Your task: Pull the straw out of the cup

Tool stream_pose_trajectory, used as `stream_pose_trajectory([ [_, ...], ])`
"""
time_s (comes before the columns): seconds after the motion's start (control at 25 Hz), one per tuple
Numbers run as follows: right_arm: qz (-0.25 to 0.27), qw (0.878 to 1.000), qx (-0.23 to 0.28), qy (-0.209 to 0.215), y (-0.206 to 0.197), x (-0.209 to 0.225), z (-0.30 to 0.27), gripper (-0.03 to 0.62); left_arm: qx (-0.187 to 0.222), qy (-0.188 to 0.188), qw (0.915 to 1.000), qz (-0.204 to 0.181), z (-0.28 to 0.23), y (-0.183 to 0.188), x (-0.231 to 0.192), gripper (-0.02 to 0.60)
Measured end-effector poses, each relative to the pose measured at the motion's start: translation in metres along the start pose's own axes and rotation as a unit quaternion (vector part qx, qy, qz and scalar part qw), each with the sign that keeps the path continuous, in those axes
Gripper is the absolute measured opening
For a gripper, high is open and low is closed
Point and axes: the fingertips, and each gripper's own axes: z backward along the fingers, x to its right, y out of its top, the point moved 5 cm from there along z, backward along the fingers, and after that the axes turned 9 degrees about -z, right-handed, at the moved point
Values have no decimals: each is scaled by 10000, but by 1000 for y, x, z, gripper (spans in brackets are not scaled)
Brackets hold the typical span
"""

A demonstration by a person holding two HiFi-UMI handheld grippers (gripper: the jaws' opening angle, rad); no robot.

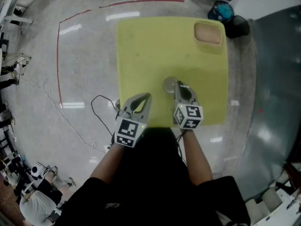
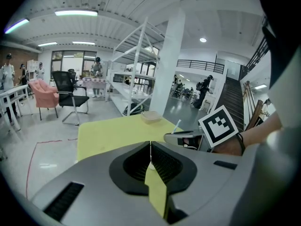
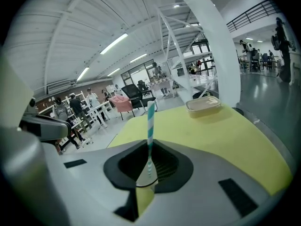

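Note:
A teal-and-white striped straw [image 3: 150,121] stands upright between the jaws of my right gripper [image 3: 149,145], which pinch it just above the white cup [image 3: 143,179]. In the head view the cup [image 1: 168,84] sits near the front middle of the yellow table [image 1: 141,46], with my right gripper [image 1: 179,85] right against it. My left gripper [image 1: 147,96] hovers to the left of the cup, over the table's front edge, apart from it. Its jaws [image 2: 150,149] are shut with nothing between them. The left gripper view also shows the straw [image 2: 177,125] rising from the right gripper.
A tan lidded container [image 1: 208,33] lies at the table's far right corner. A black cable [image 1: 101,109] and a red tape line [image 1: 59,60] run over the floor at the left. A blue and black bag [image 1: 225,15] lies beyond the table. Chairs and white shelving stand farther off.

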Motion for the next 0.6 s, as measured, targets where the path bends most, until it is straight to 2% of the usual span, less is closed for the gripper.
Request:
stream_pose_trajectory([
  [0.6,380,9992,-51,96,8,-13,8,36,85,-13,10000,12,-1,7,2,46],
])
